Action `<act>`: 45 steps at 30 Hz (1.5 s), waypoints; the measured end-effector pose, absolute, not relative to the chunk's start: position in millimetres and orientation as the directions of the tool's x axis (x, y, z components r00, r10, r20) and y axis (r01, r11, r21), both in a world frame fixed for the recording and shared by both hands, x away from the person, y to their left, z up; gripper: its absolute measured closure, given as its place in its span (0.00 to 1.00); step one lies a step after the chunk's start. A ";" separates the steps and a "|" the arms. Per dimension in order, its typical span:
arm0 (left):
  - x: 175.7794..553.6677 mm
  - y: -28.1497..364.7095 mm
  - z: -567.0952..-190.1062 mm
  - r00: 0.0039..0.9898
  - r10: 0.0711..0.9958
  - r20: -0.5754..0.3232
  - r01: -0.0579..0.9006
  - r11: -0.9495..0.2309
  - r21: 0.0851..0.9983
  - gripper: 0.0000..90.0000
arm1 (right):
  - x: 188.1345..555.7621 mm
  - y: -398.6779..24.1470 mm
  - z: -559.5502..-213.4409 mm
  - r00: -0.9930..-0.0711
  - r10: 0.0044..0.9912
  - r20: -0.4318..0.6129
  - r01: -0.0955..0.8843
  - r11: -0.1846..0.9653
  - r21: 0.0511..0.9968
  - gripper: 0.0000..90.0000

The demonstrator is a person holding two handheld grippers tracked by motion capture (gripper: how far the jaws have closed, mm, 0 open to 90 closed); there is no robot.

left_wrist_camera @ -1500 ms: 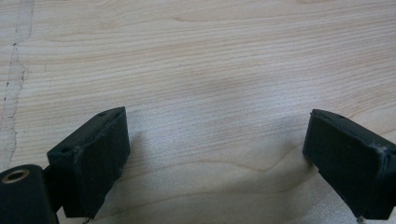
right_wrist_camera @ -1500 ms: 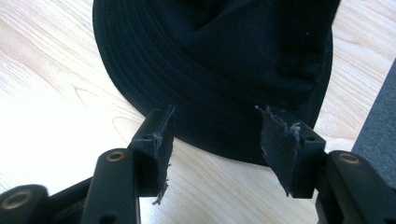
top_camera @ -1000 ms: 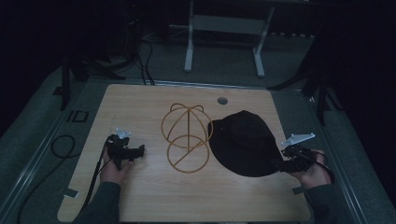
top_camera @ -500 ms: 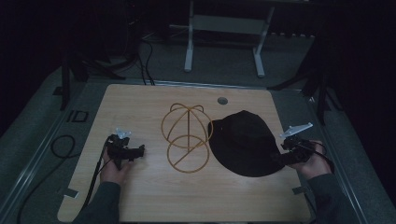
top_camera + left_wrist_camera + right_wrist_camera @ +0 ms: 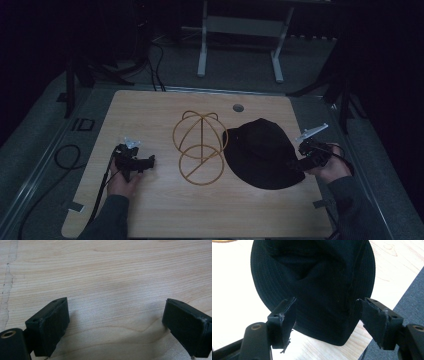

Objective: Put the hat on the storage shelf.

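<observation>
The hat (image 5: 264, 152) is lying near the surface's right edge, beside the frame (image 5: 200, 147). Its brim is being approached by the wide right tongs (image 5: 327, 315); closing is needed next. The left tongs (image 5: 116, 322) are being held wide, empty.

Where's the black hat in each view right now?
High view: black hat right of centre on the wooden table, beside the wire hat frame.
Left gripper view: not in it.
Right gripper view: hat fills the upper middle, brim between the open fingers.
Shared landmark: the table's pale wood grain.
</observation>
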State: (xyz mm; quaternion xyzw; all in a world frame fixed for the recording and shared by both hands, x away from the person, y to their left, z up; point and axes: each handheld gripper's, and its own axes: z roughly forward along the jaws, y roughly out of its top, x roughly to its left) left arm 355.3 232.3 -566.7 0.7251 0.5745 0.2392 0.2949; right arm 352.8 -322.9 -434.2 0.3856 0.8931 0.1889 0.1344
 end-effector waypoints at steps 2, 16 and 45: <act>355.3 232.3 -566.7 0.225 0.974 0.008 0.692 -0.165 0.703 0.08 | 355.7 -321.6 -433.8 -0.675 0.732 -0.091 0.635 0.640 0.433 0.32; 355.3 232.3 -566.7 0.225 0.974 0.008 0.692 -0.165 0.703 0.08 | 374.7 -313.7 -433.2 -0.704 0.705 -0.088 0.630 0.676 0.383 0.33; 355.3 232.3 -566.7 0.225 0.974 0.008 0.692 -0.166 0.703 0.08 | 413.4 -296.9 -440.0 -0.732 0.677 -0.069 0.642 0.720 0.263 0.31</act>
